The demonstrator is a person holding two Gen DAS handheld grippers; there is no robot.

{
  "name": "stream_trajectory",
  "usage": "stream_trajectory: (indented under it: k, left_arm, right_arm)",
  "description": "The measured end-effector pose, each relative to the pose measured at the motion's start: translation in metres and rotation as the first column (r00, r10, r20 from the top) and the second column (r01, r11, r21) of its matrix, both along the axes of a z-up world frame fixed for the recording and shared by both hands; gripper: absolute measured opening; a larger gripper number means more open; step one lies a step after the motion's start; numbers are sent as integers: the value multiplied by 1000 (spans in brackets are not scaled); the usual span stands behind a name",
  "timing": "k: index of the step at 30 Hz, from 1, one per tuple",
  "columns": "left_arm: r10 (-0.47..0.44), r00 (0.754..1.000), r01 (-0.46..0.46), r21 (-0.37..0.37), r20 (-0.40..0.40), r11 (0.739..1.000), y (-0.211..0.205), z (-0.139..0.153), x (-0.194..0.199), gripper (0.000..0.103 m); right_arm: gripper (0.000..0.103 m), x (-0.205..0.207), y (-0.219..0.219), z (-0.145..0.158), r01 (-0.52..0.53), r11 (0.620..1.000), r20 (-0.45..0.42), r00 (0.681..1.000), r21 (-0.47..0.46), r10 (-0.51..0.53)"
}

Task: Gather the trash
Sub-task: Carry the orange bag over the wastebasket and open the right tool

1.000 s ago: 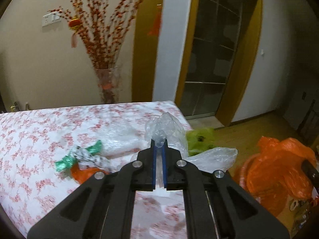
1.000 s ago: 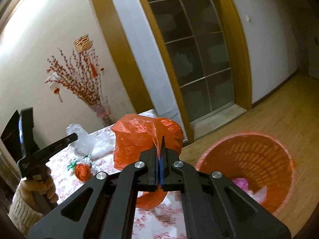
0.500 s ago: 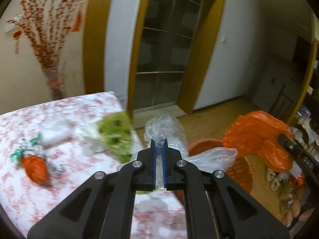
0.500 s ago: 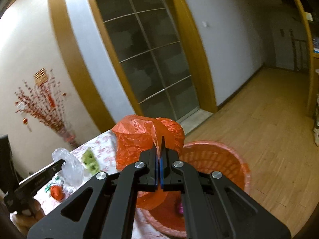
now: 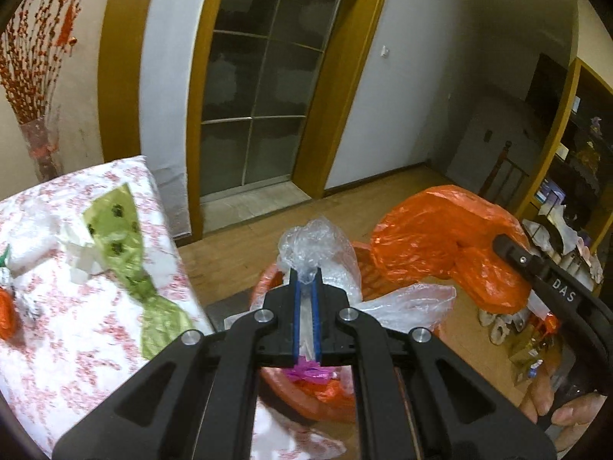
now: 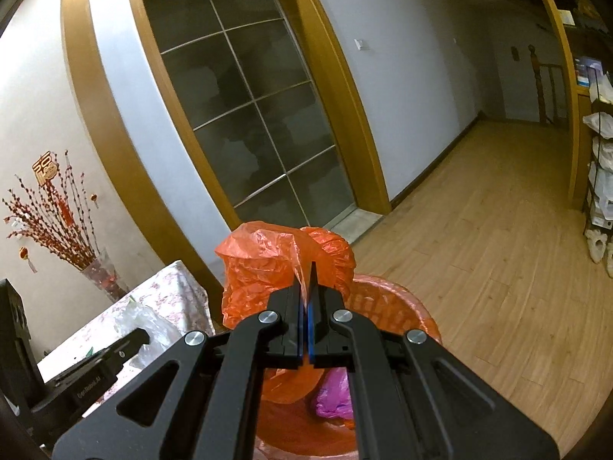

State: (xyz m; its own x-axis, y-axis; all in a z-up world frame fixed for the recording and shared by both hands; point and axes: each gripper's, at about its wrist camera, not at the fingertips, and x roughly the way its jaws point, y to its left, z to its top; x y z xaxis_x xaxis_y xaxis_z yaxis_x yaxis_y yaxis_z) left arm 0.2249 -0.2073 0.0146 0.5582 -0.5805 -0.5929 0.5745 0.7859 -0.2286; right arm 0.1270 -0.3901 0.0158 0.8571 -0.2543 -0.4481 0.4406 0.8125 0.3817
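Note:
My left gripper (image 5: 305,274) is shut on a clear plastic bag (image 5: 325,247) and holds it above the orange waste basket (image 5: 325,398) on the floor. My right gripper (image 6: 305,268) is shut on an orange plastic bag (image 6: 264,268) and holds it over the same basket (image 6: 383,299). The orange bag (image 5: 440,245) and the right gripper (image 5: 502,245) also show in the left wrist view, to the right. Pink trash (image 6: 335,395) lies inside the basket. A green wrapper (image 5: 126,245) and white paper (image 5: 78,249) lie on the table.
The table with a floral cloth (image 5: 76,337) stands left of the basket. An orange item (image 5: 5,318) sits at its left edge. A vase with red branches (image 6: 103,280) stands behind the table. Wooden floor (image 6: 498,249) stretches right; shelves (image 6: 601,176) line the far right.
Both grippers have swung right, away from the table and over the basket, each still holding its bag. The basket now lies directly beneath them.

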Motion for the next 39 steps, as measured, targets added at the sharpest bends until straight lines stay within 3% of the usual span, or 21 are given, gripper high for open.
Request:
stream_trajectory:
  k: [13, 17, 19, 21, 24, 30, 39]
  left_arm:
    - [-56, 998, 56, -12, -40, 998, -39, -19, -1, 7]
    - [-52, 996, 53, 17, -70, 998, -48, -32, 5, 12]
    - [-47, 995, 49, 27, -85, 998, -49, -38, 8, 18]
    - [-36, 994, 40, 34, -100, 999, -46, -44, 11, 25]
    - [-26, 992, 30, 28, -126, 999, -40, -51, 15, 33]
    - [-35, 987, 37, 8, -160, 999, -36, -56, 16, 35]
    - [24, 994, -20, 37, -102, 999, -8, -47, 10, 45]
  right_arm:
    - [0, 2, -22, -10, 38, 999, -14, 999, 19, -38]
    - [3, 10, -26, -19, 28, 999, -56, 998, 36, -26]
    - [22, 13, -28, -25, 25, 998, -78, 997, 58, -21]
    - [32, 11, -30, -30, 28, 997, -79, 997, 72, -22]
    - [33, 10, -29, -32, 22, 997, -91, 996, 72, -16]
    - [33, 7, -28, -30, 38, 997, -98, 995, 64, -31]
    - [33, 13, -10, -26, -14, 1000, -113, 993, 23, 16]
